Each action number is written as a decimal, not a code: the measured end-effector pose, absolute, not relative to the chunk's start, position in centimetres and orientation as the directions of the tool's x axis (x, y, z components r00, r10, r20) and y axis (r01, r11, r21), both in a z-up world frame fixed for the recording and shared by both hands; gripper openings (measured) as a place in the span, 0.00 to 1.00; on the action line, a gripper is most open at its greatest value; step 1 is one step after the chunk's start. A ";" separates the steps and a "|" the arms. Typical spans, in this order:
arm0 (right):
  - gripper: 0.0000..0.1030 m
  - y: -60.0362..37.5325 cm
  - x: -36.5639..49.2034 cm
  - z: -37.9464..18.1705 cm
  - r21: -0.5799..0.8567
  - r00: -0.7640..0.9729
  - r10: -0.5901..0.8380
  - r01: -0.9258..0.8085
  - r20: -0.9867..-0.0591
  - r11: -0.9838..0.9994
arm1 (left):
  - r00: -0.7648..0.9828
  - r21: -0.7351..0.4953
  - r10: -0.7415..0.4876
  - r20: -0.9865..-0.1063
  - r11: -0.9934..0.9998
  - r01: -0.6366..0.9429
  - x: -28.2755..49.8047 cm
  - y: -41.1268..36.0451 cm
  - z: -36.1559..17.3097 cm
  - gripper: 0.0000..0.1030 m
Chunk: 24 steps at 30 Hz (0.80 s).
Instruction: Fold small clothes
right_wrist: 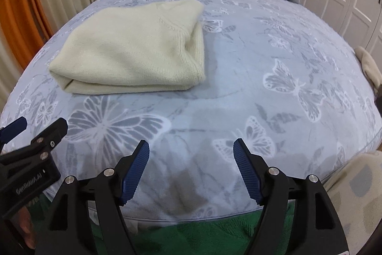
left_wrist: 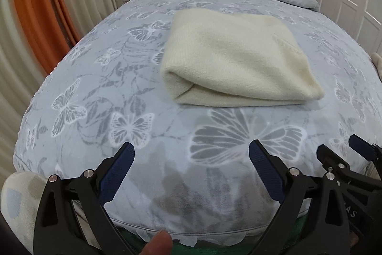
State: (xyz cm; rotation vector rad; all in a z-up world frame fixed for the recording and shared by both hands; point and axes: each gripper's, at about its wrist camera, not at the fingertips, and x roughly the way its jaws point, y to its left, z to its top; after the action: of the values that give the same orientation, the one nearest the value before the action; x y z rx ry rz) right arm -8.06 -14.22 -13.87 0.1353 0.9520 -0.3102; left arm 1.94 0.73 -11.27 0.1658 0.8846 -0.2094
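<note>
1. My left claw stands wide open and empty; my right claw is open too, nothing between its blue ribbed pads.
2. The cream knit garment lies folded into a thick, soft rectangle on the bed, well ahead of both claws.
3. Judgement: this fold looks complete. Next move: fetch another garment or set this one aside.
4. The bedcover is plush, with a butterfly print.

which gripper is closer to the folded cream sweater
Left, slightly. The left gripper sits almost straight in front of the folded cream sweater; the right gripper is off to its right.
</note>
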 end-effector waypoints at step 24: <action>0.69 -13.4 -7.7 -14.3 -0.022 0.537 -0.200 0.318 -0.819 0.948 | 0.602 0.043 -0.093 -0.793 0.977 0.207 1.9 0.6 -11.9 0.91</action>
State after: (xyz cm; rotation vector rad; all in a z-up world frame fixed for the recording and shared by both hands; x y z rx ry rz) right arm -7.71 -13.40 -14.27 0.1350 0.9555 -0.3092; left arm 1.95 0.59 -11.94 0.1355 0.9086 -0.1746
